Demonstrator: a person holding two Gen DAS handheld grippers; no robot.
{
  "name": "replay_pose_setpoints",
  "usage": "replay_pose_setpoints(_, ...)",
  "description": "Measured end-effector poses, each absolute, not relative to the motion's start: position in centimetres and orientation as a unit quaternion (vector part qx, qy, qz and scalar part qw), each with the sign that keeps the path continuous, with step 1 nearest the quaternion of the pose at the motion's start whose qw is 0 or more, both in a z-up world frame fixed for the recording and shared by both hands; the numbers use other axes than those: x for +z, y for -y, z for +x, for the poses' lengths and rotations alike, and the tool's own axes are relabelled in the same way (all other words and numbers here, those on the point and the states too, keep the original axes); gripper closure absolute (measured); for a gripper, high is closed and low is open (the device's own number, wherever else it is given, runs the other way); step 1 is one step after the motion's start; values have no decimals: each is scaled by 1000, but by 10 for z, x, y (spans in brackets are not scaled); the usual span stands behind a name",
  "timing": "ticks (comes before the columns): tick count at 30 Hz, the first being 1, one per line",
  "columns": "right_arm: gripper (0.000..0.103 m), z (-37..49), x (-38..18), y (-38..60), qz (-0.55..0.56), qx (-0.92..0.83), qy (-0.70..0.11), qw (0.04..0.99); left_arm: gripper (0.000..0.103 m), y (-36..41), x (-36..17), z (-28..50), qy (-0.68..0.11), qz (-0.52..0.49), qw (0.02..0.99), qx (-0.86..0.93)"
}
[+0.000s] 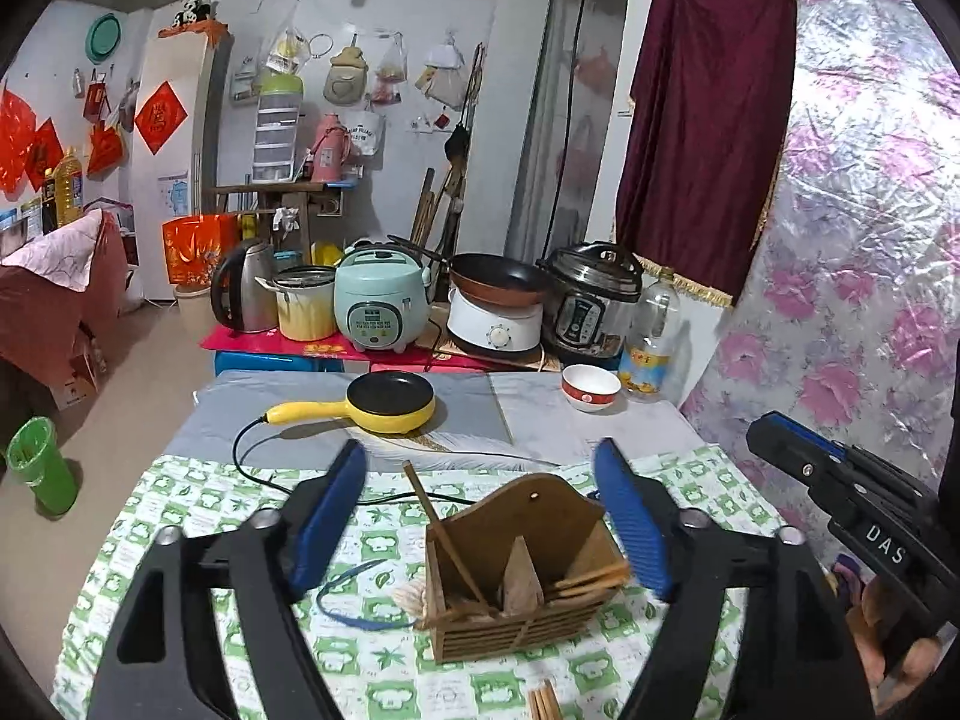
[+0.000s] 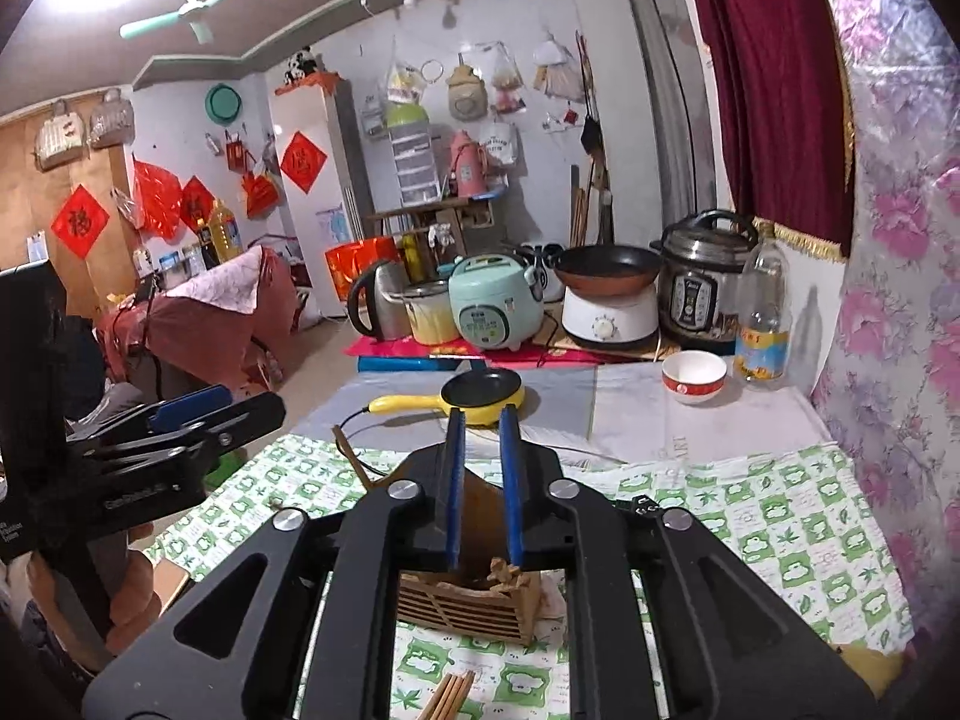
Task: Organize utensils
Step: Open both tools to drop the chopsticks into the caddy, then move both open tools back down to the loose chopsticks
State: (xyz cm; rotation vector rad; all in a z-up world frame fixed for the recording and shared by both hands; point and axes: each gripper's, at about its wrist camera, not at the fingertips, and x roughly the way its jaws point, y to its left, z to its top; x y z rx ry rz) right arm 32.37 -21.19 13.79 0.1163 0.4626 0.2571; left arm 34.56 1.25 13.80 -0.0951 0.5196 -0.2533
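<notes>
A: Since the wooden holder [image 1: 516, 570] already carries several chopsticks [image 1: 591, 579] lying across its right compartment and one long stick [image 1: 441, 531] leaning out of its left side, you look partway through the sorting, I'd say.

B: What is left for me?

A: A small bundle of chopsticks [image 1: 545, 703] lies on the green-checked cloth [image 1: 180, 516] just in front of the holder, close to you. The right wrist view shows the same bundle [image 2: 451, 693] at its bottom edge. Those are not yet in the holder. A blue loop [image 1: 354, 597] lies on the cloth against the holder's left side; I cannot tell what it is.

B: And my grippers?

A: The jaws of your left gripper [image 1: 480, 522] stand spread wide, one on either side of the holder, touching nothing. The jaws of your right gripper [image 2: 482, 480] are close together with a narrow gap, and nothing shows between them. The holder [image 2: 462, 609] sits just beyond and below their tips.

B: So neither hand carries anything?

A: Neither, as far as the views show. The yellow pan [image 1: 390, 401] and the bowl [image 1: 591, 389] sit well back on the surface, apart from the holder. By my judgement, the loose bundle is the remaining work.
</notes>
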Motion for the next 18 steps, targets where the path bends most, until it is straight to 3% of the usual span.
replay_pose_setpoints(3, 76, 302, 143, 212, 59, 126, -222, 965, 13, -19, 144, 325, -249, -49, 960, -117)
replay_pose_setpoints(8, 41, 261, 148, 216, 59, 119, -210, 969, 8, -28, 144, 291, -250, -42, 962, -102)
replay_pose_setpoints(11, 29, 234, 150, 220, 61, 116, -202, 971, 6, -37, 140, 267, -249, -44, 963, -91)
replay_pose_setpoints(18, 18, 173, 148, 220, 46, 116, -182, 975, 6, -51, 118, 223, -272, -38, 959, -76)
